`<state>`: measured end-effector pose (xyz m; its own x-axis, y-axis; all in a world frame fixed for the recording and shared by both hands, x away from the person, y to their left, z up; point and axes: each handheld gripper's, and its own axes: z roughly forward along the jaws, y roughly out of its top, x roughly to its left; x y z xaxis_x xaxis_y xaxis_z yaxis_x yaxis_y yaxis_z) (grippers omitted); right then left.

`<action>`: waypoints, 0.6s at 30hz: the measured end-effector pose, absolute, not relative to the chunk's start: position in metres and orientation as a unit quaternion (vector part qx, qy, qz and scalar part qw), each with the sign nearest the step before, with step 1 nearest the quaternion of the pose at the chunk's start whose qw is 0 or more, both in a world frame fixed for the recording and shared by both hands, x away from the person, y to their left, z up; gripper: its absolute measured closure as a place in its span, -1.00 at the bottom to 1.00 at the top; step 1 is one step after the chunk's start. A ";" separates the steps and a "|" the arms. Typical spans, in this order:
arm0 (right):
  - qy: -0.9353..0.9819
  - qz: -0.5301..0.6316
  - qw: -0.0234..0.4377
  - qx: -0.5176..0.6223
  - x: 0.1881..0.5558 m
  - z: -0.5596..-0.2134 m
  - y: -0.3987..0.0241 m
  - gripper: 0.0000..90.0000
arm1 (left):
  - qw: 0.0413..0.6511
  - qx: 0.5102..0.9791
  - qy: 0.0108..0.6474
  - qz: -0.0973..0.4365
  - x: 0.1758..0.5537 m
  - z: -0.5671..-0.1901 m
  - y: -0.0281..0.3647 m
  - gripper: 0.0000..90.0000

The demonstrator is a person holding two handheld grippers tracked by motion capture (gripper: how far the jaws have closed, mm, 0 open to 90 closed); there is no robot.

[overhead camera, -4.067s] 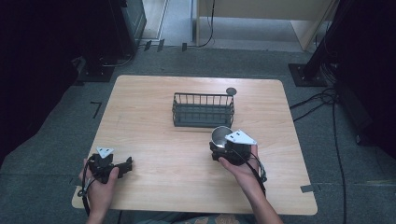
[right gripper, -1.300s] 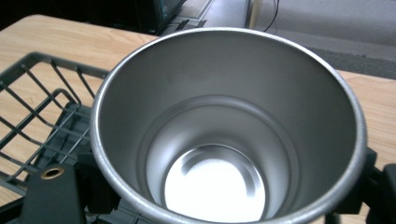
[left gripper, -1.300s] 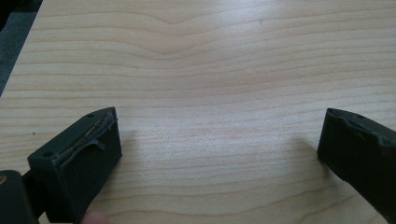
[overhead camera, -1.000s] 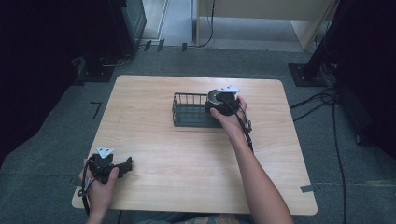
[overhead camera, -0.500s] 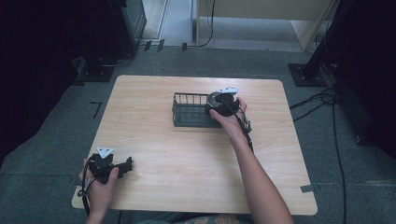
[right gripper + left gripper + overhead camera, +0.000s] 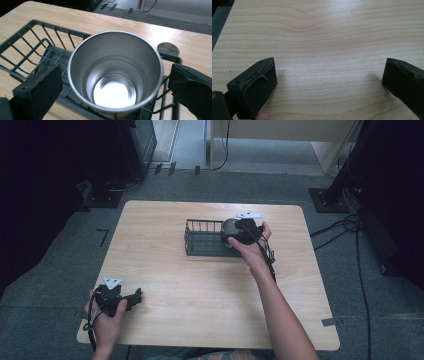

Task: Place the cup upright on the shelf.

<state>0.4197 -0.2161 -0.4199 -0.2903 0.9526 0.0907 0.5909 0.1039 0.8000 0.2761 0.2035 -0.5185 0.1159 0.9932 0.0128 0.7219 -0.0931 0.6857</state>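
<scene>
Steel cup (image 6: 115, 72) now stands upright in the right end of the wire basket (image 6: 202, 239), at centre frame in the high view; a second ago the right tool (image 6: 243, 231) gripped it, and its jaws have just been opening, now wide on either side of the cup without touching. Placement looks done (the coaster (image 6: 168, 48) sits behind the basket), while the left tool (image 6: 120, 299) rests wide and empty at the bench's (image 6: 200, 290) lower left.

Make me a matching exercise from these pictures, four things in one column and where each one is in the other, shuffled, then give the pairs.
Things:
1. steel cup
2. wire basket
3. left gripper
4. round lid

Places:
A. near corner of the table, jaws open over bare wood
B. standing upright inside the basket
C. flat on the table just beyond the basket
D. on the table's far half, holding the cup

Pairs: 1-B, 2-D, 3-A, 4-C
</scene>
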 end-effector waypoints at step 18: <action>0.694 0.402 0.253 0.541 0.384 -0.405 -0.240 -1.00 | 0.272 0.696 0.616 0.250 0.276 -0.519 0.203 -1.00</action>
